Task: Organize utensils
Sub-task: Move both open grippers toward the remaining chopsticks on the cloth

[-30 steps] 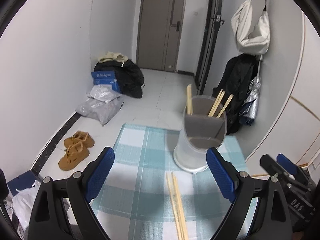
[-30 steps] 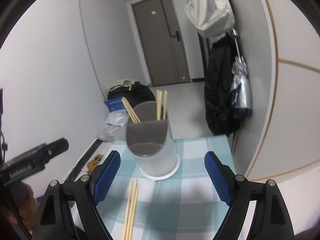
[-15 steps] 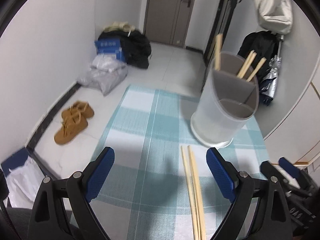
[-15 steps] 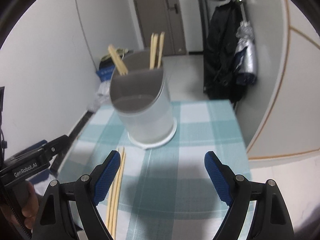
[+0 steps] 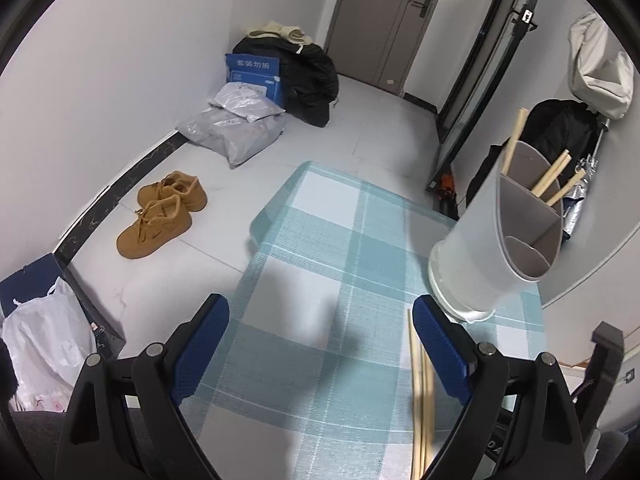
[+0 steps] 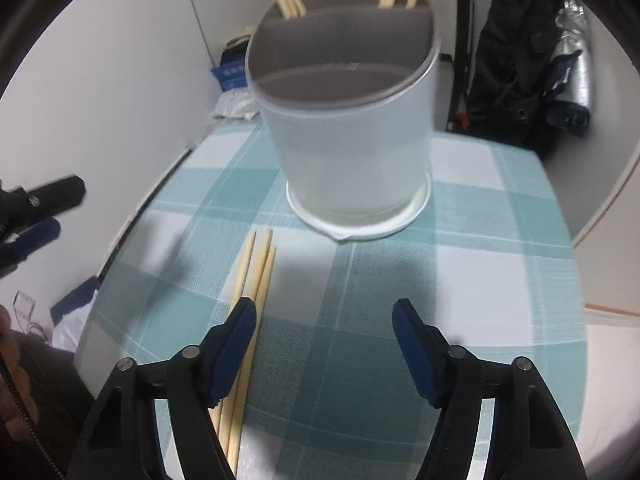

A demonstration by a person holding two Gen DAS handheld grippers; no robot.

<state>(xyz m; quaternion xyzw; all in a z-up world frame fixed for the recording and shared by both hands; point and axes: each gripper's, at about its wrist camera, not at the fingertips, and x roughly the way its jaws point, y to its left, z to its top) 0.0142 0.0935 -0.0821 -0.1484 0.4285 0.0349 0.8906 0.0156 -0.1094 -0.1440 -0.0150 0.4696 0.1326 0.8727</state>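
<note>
Now the loose chopsticks (image 6: 250,300) lie on the checked tablecloth (image 6: 480,280) near its front edge, their length pointing toward the divided holder (image 6: 348,152), just beside the right gripper's (image 6: 324,344) left finger; its empty jaws have just been closing, while the left gripper (image 5: 320,344) stays wide apart.

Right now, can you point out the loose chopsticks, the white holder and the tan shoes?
loose chopsticks (image 6: 256,276), right wrist view, mid-shaft on the checked cloth.
white holder (image 6: 352,152), right wrist view, its frosted front wall.
tan shoes (image 5: 154,226), left wrist view, top of the nearer shoe.
</note>
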